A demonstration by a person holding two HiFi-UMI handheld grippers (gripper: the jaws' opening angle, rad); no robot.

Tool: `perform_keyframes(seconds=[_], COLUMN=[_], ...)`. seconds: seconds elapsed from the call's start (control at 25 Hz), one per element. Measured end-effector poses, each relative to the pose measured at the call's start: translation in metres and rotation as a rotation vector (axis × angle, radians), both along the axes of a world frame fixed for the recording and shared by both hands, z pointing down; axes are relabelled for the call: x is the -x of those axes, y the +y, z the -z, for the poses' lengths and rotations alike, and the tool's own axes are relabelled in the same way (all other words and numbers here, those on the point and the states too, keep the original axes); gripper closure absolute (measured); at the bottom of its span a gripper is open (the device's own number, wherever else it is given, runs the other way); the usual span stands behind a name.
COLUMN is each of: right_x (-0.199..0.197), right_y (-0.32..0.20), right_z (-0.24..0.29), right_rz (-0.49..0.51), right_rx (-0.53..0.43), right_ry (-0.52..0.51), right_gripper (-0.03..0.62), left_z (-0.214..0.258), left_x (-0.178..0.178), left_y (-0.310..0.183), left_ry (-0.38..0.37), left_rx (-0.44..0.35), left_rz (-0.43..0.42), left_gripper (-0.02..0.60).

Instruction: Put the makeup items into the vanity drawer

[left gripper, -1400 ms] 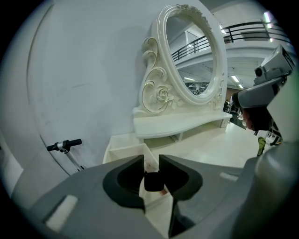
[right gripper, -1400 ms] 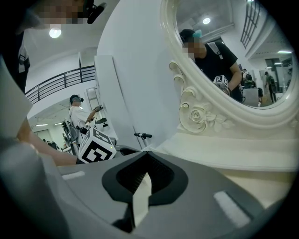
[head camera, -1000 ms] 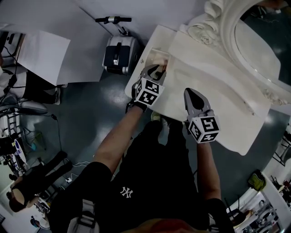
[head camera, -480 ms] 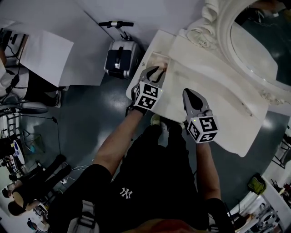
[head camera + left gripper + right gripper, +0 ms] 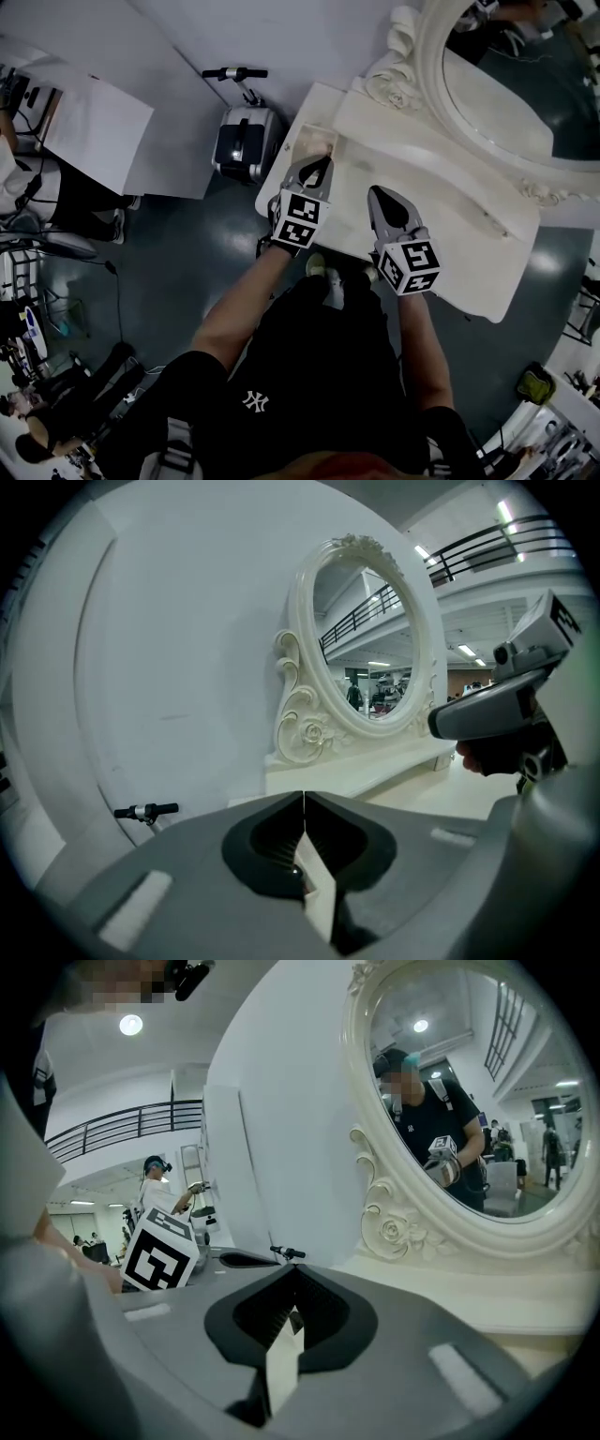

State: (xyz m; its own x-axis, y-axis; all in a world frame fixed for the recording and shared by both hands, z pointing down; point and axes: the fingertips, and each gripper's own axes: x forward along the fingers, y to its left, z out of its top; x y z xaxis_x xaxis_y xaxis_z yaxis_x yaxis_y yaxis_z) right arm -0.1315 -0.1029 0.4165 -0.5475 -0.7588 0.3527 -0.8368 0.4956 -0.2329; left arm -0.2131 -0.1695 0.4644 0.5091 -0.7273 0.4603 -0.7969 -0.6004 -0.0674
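Dark grey floor (image 5: 187,244) surrounds your white bench (image 5: 441,220) and oval mirror (image 5: 506,103). Your left claw (image 5: 317,161) and right claw (image 5: 379,192) are closed, empty; the open drawer (image 5: 314,139) lies just beyond the left.

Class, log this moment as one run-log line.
left gripper: shut, by drawer | right gripper: shut, over vanity

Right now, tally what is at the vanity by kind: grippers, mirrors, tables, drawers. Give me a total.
Grippers: 2, the left gripper and the right gripper, both shut and empty
Mirror: 1, the oval mirror
Table: 1, the white vanity table
Drawer: 1, the drawer, open at the table's left end
Total: 5
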Motion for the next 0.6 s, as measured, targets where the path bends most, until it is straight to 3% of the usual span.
perform_keyframes(seconds=[0.6], right_x=[-0.017], right_y=[0.009], right_z=[0.045], right_rz=[-0.050], right_rx=[-0.092], right_ry=[0.020], right_gripper=[0.572], left_z=[0.080], left_x=[-0.049], left_y=[0.044], left_ry=[0.218], left_rx=[0.014], left_rz=[-0.100], left_gripper=[0.581])
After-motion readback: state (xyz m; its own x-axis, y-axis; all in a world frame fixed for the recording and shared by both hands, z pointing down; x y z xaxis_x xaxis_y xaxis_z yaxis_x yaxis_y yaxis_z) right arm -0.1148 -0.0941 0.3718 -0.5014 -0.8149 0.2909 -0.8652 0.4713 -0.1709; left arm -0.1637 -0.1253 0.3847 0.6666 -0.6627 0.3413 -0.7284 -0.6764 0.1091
